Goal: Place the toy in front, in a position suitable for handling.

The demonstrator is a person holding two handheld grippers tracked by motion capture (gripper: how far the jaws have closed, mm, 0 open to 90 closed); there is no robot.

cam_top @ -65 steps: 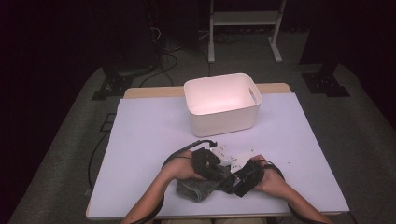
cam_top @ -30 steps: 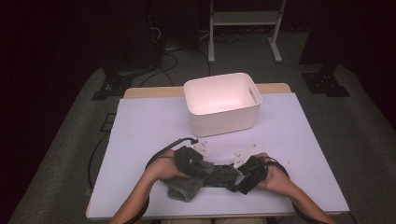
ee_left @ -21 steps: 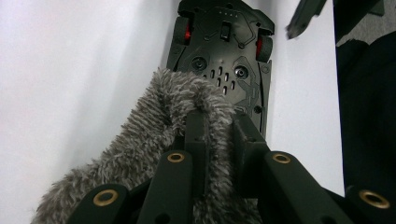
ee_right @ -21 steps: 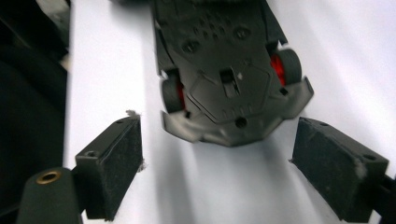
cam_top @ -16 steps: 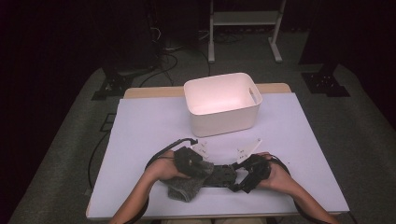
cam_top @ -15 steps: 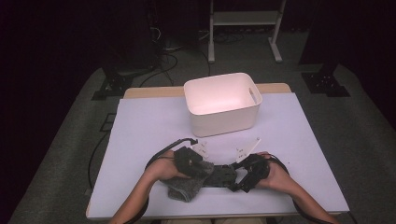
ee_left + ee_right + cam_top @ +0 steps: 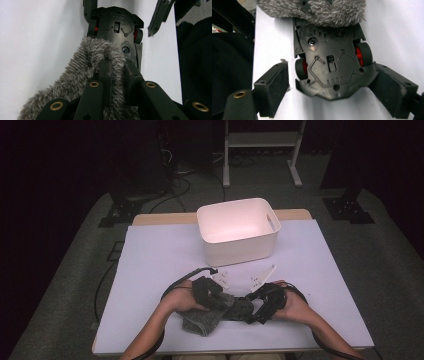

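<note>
Lilac table cover [image 7: 160,265] under dark surroundings bears left gripper [image 7: 116,72] clamped on fuzzy cloth [image 7: 82,75], right gripper [image 7: 329,82] apart.

Black tongs [image 7: 117,72], brass rivets on arms; black cables; bare forearms, no sleeves.

The left gripper [image 7: 227,301] has slid away from the white bin [image 7: 238,232] toward the bench's near-left edge, dragging the grey furry cloth [image 7: 202,321]; the right gripper [image 7: 256,306] has shifted rightward, farther from the bin's centre
</note>
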